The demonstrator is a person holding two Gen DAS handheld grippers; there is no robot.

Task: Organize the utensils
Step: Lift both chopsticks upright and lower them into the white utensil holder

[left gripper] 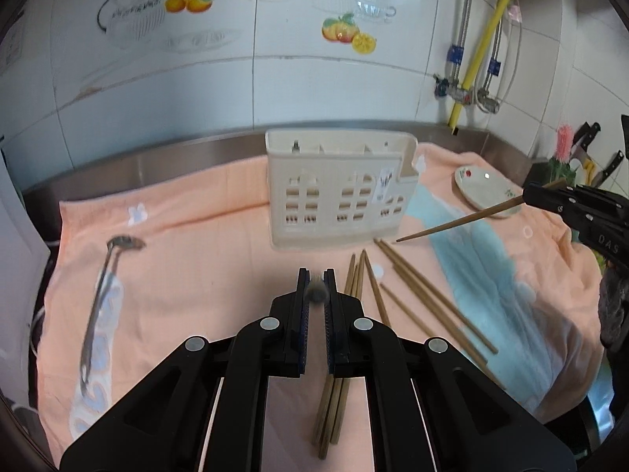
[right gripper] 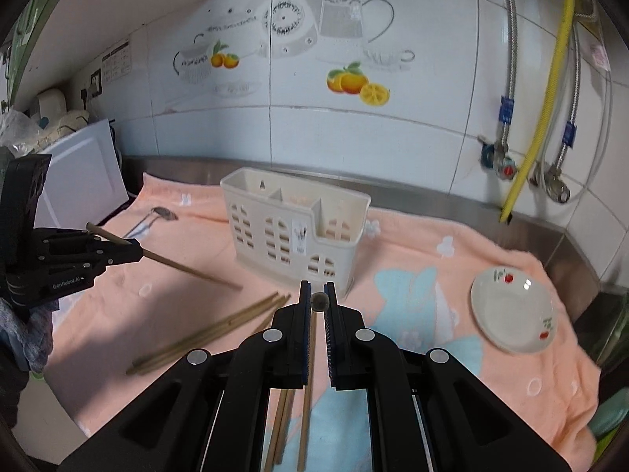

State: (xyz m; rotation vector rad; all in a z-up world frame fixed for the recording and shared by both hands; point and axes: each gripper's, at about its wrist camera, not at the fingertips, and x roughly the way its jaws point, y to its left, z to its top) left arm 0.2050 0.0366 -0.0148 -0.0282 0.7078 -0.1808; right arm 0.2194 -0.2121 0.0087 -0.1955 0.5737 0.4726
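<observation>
Chopstick point(right gripper: 188, 269) clamped in left tool point(right gripper: 133, 253), above towel point(right gripper: 432, 259)

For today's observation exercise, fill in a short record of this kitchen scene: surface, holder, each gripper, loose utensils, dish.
surface: peach towel on a steel counter
holder: cream caddy, upright
left gripper: shut on a chopstick
right gripper: shut on another chopstick
loose utensils: chopsticks lying before the caddy; ladle at the left
dish: small plate, right

**A home kitchen counter**

White wall tiles point(right gripper: 354, 126) carry teapot and orange decals point(right gripper: 357, 82). A steel counter edge point(left gripper: 157, 153), water valves point(right gripper: 503, 165), a yellow gas hose point(right gripper: 546, 90) and knives point(left gripper: 589, 137) sit around a towel-covered worktop point(left gripper: 220, 251).
</observation>
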